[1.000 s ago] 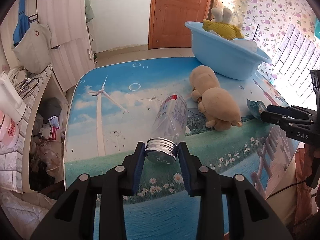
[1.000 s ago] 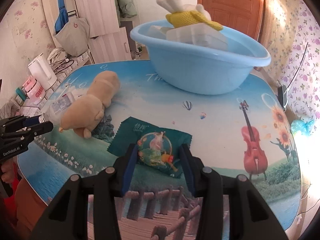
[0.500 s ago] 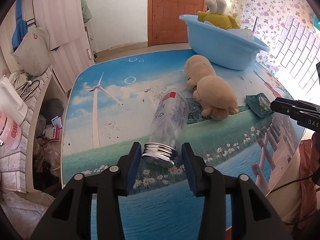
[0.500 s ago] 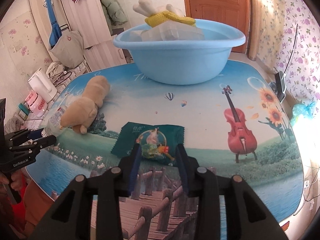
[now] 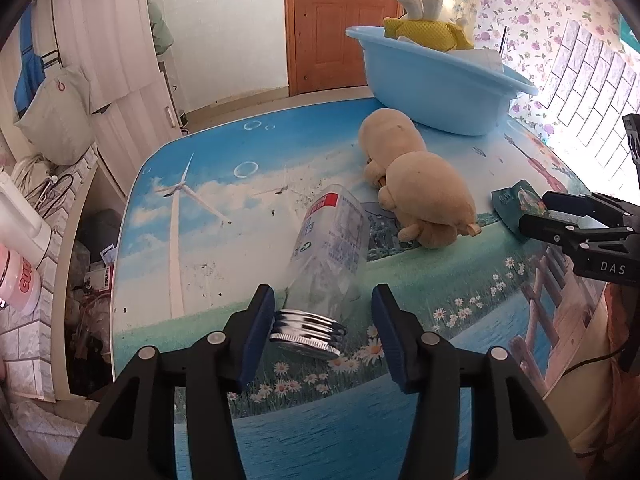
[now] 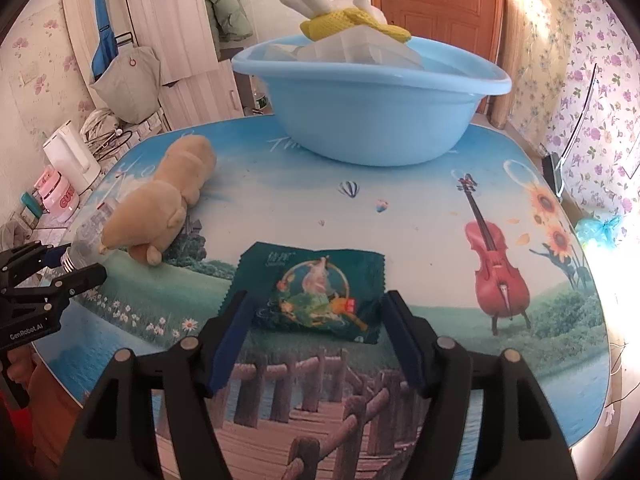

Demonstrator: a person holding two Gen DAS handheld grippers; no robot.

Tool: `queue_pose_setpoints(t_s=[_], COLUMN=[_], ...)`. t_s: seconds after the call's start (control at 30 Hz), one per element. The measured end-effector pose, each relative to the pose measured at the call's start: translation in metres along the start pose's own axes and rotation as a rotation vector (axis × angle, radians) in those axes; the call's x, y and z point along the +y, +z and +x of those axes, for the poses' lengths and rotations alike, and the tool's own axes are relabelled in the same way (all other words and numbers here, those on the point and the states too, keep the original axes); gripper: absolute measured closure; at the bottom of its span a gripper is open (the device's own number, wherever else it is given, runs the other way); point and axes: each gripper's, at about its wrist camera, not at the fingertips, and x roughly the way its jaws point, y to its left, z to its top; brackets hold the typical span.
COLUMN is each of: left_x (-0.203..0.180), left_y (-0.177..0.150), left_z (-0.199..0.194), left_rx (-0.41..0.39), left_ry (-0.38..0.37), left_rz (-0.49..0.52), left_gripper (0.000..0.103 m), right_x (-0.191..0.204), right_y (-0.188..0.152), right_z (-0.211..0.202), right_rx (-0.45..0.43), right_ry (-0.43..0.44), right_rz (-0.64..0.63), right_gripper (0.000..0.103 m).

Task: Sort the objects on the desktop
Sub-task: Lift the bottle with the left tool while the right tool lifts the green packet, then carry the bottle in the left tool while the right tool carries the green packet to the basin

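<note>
Left gripper (image 5: 322, 330) spread apart, straddling bottle (image 5: 326, 258) cap, ready to clamp; right gripper (image 6: 316, 330) likewise apart around near packet (image 6: 310, 294); basin (image 6: 372, 120) far

Wooden door (image 5: 344, 24), white kettle (image 6: 72, 158), grey bag (image 6: 128, 82) hanging on wardrobe.
</note>
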Motion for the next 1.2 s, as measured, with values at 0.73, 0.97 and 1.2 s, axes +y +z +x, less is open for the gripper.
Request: queue_pose_setpoints(t_s=[0.73,0.97,1.2], left_x=[-0.011,-0.018,-0.021], left_y=[0.002,0.007,0.015], left_z=[-0.003,-0.011,-0.027], left_rx=[-0.031,-0.051,-0.087], left_ry=[-0.051,-0.045,-0.036], left_rz=[0.004,0.013,0.016], left_gripper=[0.064,0.064,0.064], right_x=[-0.003,-0.004,-0.009], right_y=[0.002,-0.002,0.002], right_z=[0.001,-0.008,-0.025], right_rx=[-0.048,-0.081,-0.124], right_ry=[0.005,0.035,0.043], right_rz=[-0.022,-0.012,0.006], right_gripper=[0.057,0.058,0.058])
